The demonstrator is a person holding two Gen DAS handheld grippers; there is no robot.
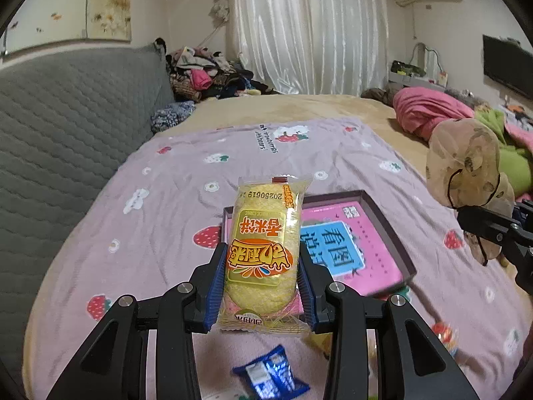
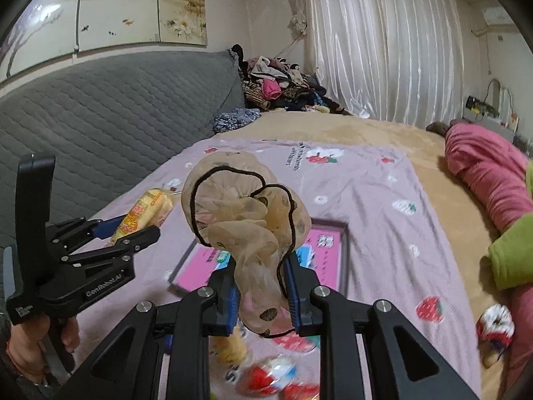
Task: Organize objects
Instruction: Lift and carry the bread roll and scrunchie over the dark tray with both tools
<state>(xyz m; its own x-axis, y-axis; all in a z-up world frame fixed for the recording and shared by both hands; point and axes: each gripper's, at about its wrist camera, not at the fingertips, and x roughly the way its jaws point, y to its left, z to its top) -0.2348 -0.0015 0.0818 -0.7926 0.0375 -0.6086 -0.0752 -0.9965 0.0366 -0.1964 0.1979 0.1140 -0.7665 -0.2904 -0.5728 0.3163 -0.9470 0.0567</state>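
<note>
In the left wrist view, the left gripper [image 1: 261,276] sits at lower centre, its 2 blue-padded jaws clamped on the sides of a yellow snack cake packet [image 1: 263,250]. The packet stands upright between the jaws, its top edge reaching above them toward the middle of the frame and its crimped bottom edge hanging just below the pads. Behind the packet, right of centre, lies a shallow dark-rimmed tray [image 1: 386,216] on the lilac strawberry-print sheet [image 1: 160,220]; inside it is a pink booklet [image 1: 363,256] with a blue panel of large characters. At the bottom edge, under the gripper, a blue wrapped snack [image 1: 271,375] lies on the sheet.

In the right wrist view, the right gripper [image 2: 261,296] at lower centre is closed tight on a beige sheer scrunchie-like fabric piece [image 2: 240,213] with black trim and brown spots. The fabric billows above the jaws into the centre of the frame, and a fold hangs below the pads. The tray [image 2: 344,253] shows just behind the fabric, the booklet [image 2: 196,271] visible in it. At lower left a hand [image 2: 26,343] holds the other gripper with the packet [image 2: 146,215]. Blurred red and white wrapped items [image 2: 266,376] lie at the bottom edge.
</note>
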